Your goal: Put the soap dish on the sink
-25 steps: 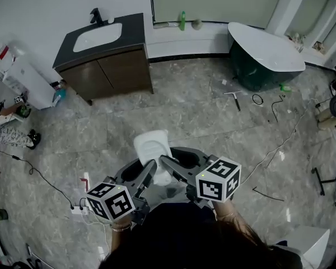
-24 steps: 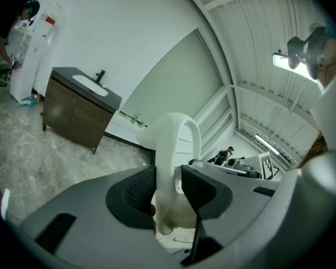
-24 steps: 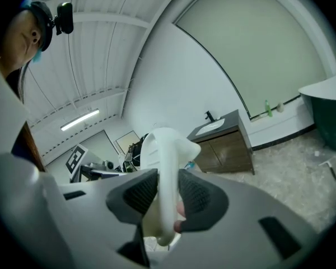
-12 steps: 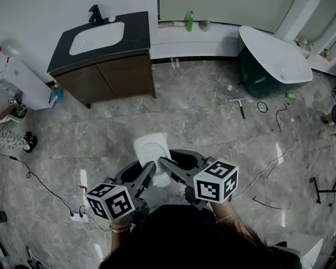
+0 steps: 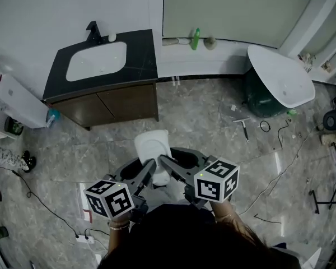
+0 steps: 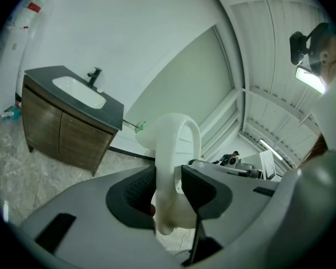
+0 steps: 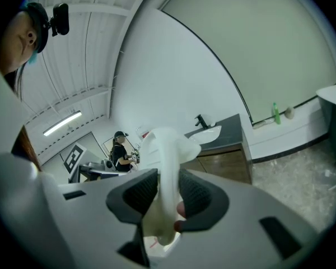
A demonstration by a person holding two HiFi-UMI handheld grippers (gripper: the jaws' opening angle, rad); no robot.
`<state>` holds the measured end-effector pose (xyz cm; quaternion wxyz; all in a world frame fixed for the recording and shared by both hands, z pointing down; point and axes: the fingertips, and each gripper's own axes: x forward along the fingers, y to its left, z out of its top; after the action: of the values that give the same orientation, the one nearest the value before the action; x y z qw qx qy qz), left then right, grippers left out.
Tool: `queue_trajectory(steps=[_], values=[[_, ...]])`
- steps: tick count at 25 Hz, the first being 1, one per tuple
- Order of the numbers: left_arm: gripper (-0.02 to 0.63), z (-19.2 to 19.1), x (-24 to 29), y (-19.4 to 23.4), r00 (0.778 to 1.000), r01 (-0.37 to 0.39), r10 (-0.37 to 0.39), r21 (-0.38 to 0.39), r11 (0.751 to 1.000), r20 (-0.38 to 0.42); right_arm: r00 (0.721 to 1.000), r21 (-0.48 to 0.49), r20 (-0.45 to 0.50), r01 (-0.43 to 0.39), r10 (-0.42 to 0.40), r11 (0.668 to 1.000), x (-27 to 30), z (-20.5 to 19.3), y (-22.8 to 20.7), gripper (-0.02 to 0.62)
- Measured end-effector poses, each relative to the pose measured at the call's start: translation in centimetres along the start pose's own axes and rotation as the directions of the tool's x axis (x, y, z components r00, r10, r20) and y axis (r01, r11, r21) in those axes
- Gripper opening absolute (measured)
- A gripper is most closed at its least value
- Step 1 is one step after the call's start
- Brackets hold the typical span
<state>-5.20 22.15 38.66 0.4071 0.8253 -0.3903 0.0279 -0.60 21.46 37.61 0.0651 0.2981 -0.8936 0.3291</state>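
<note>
I carry a white soap dish [image 5: 153, 149] in front of me, held from both sides. My left gripper [image 5: 149, 170] is shut on its left rim, and the black pads clamp the white edge [image 6: 171, 167]. From the other side my right gripper [image 5: 163, 164] is shut on the dish [image 7: 163, 167] as well. The dish hangs above the grey marble floor. Ahead stands the vanity with a black top [image 5: 140, 55] and a white sink basin [image 5: 96, 60], with a black tap [image 5: 93, 31] behind it. The same vanity [image 6: 73, 102] appears at the left in the left gripper view.
A white appliance [image 5: 14, 102] stands left of the vanity. A dark bathtub with a white rim [image 5: 280, 77] sits at the right. A green bottle [image 5: 195, 38] rests on the ledge. Cables and a squeegee [image 5: 243, 126] lie on the floor at the right; a power strip [image 5: 84, 239] lies at the left.
The vanity and bathtub have come nearer and lower in the head view as I walked toward them. Both grippers keep the same hold on the soap dish.
</note>
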Motion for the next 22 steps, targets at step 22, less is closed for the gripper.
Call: queue_trajectory(steps=[22], values=[[0.13,18.4,18.6,9.1,0.998,-0.033,0.034,-0.038,0.999,0.047,0.998,-0.043,-0.051,-0.034,0.032,0.999,12.4,17.5,-18.1,0.12]])
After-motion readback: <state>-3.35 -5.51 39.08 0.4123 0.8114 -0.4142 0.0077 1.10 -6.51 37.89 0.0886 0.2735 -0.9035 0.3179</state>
